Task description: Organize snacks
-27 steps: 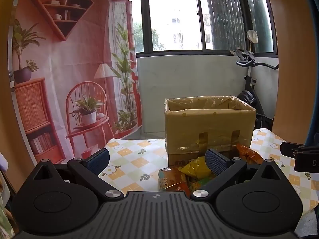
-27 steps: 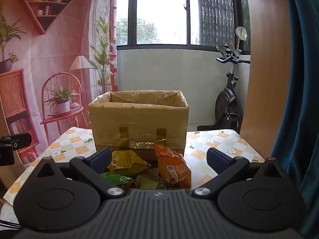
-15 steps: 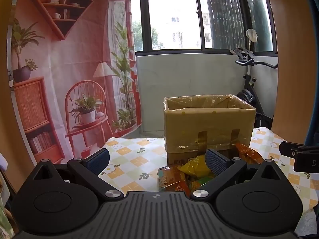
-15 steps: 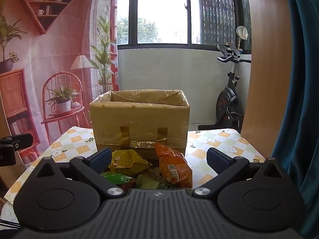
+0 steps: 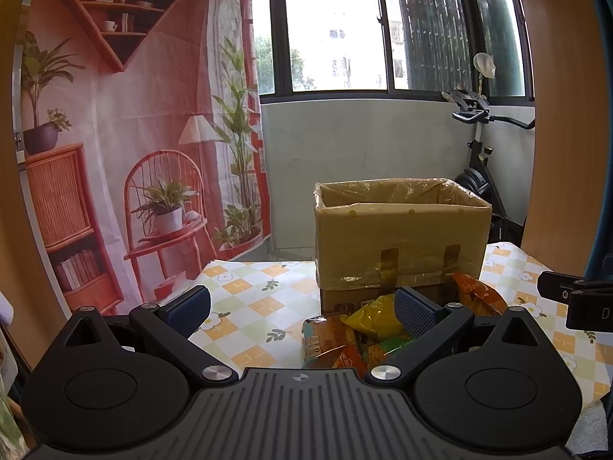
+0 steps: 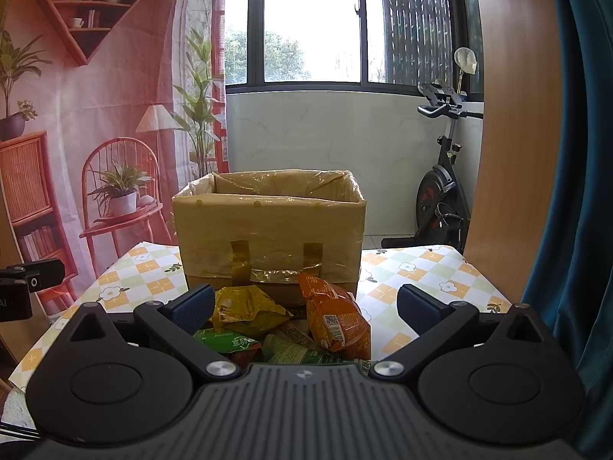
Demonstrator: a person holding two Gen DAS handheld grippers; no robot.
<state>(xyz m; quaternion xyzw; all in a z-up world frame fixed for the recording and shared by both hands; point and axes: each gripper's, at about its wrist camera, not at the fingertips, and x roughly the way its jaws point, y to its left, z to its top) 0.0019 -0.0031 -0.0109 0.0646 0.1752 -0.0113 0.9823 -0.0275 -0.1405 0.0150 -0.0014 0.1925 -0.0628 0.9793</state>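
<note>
Snacks are heaped on the table against the near side of the box. The right gripper is held spread, empty, squarely behind them; the left gripper, likewise spread, is offset leftward. The orange bag's long axis seems tilted upright.

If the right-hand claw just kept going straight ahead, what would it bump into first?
Most likely the orange snack bag atop the pile, which lies between the open right gripper fingers, just ahead. Behind it stands the cardboard box. Depth is hard to judge in this fisheye view.
</note>
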